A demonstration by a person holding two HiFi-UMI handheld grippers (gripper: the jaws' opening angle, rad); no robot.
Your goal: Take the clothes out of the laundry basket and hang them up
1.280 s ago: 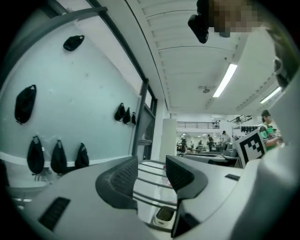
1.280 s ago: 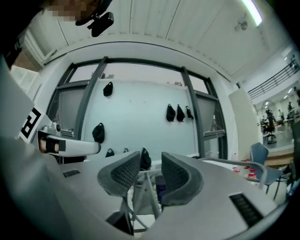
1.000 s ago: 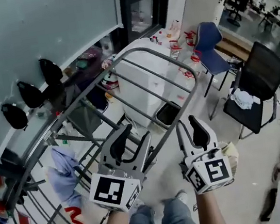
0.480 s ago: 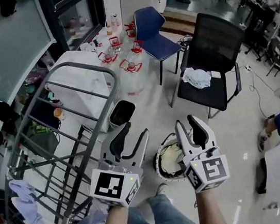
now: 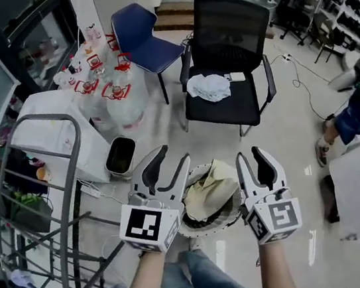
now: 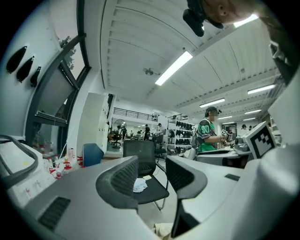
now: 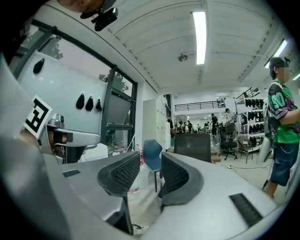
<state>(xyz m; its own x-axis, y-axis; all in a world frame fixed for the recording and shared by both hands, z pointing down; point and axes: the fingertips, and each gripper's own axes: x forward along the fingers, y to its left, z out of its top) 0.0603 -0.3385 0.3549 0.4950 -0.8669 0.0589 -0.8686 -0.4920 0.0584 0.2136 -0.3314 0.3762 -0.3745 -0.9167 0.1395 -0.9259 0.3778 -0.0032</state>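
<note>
Floor (image 5: 286, 137) bears one laundry basket (image 5: 209, 226), two chairs (image 5: 228, 107); left gripper (image 5: 172, 156), right gripper (image 5: 250, 155) wide, empty.

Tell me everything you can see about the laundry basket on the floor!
The laundry basket is round, with a pale rim and a darker inside. It stands upright on the light floor, just ahead of the person's legs. A crumpled cream cloth fills it and heaps above the rim. In the head view it shows between the left gripper and the right gripper, which hide its sides. Both have open, empty jaws, and neither seems to touch it. Its material is too unclear to tell.
</note>
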